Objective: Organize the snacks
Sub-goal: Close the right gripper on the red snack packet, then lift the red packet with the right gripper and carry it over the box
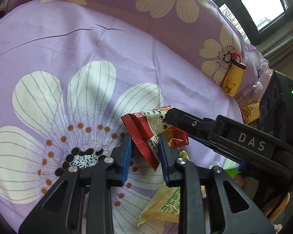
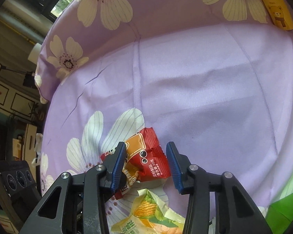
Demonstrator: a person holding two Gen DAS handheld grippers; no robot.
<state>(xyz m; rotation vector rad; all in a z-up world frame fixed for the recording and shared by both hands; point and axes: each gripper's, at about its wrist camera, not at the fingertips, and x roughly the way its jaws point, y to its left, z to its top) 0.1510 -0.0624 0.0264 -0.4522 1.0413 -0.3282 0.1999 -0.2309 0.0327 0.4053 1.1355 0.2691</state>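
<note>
A lilac bedsheet (image 1: 87,48) with big cream flowers covers the whole scene. On it, near the cameras, lies a yellow corn snack bag (image 2: 146,212); just beyond it are two small red snack packets. Far right, against the raised edge of the sheet, lies a yellow bear bottle (image 1: 232,80).

The left gripper (image 1: 144,152) is pinched on the near corner of the red packet (image 1: 146,134), its blue pads pressing both faces; the packet's long axis runs up and away to the right. The right gripper (image 2: 146,165) straddles the other red packet (image 2: 152,161). Its left pad touches the wrapper while the right pad stands clear, so no grip is made yet. That packet lies crumpled and tilted, directly between the fingers (image 2: 173,165).

Both grippers point steeply down at the sheet, the right one crossing in from the right, close over the left.
</note>
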